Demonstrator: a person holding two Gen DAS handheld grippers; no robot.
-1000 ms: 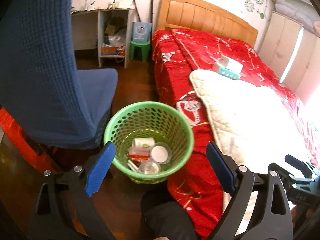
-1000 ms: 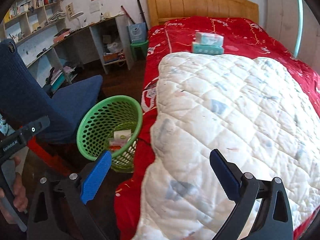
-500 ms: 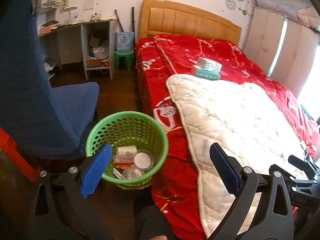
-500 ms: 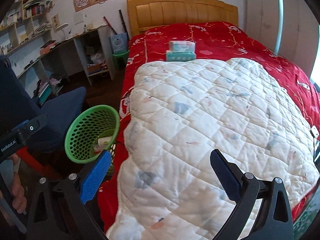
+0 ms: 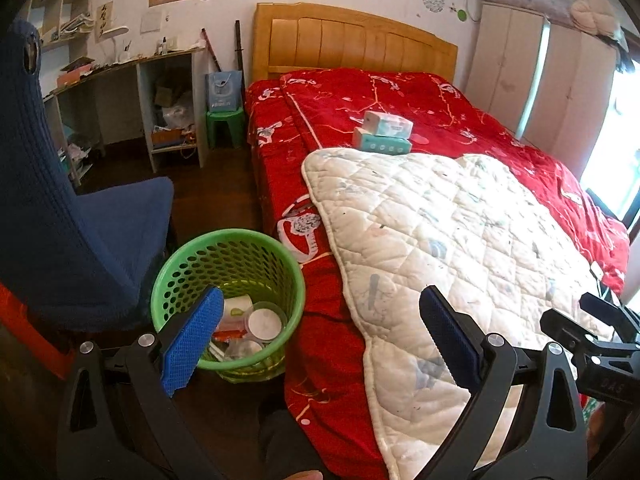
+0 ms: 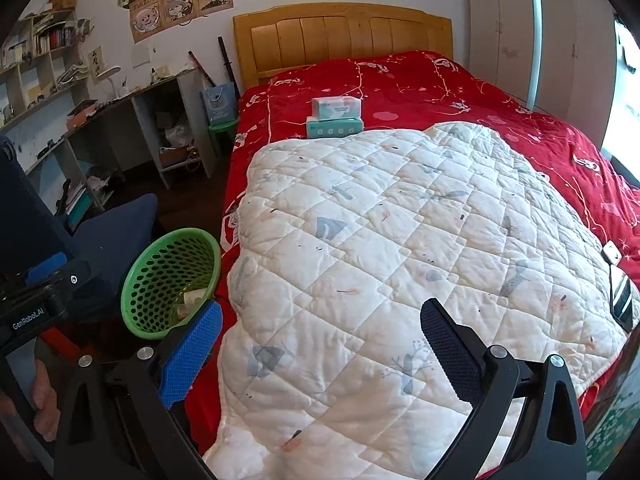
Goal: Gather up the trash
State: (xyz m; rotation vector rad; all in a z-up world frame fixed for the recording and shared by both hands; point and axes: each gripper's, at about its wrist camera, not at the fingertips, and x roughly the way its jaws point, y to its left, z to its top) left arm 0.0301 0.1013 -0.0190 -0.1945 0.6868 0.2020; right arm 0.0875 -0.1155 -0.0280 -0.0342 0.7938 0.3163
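A green mesh trash basket (image 5: 192, 256) stands on the floor between the blue chair and the bed; it also shows in the right wrist view (image 6: 138, 292). Inside lie a clear plastic cup with a white lid (image 5: 264, 322), a white cup (image 5: 237, 307) and red wrappers (image 5: 229, 335). My left gripper (image 5: 320, 336) is open and empty, above the basket's right side and the bed edge. My right gripper (image 6: 320, 340) is open and empty over the white quilt (image 6: 400, 240). Two tissue packs (image 5: 383, 133) are stacked on the red bedspread (image 6: 336, 118).
A blue chair (image 5: 60, 208) stands left of the basket. A desk with shelves (image 5: 160, 92) and a green stool (image 5: 224, 124) stand by the wooden headboard (image 5: 352, 46). Wardrobes (image 5: 532, 76) line the right wall. A phone (image 6: 622, 294) lies at the bed's right edge.
Both grippers have lifted and swung right, from over the basket toward the bed. The basket has slid down and left in both views. Both stay open.
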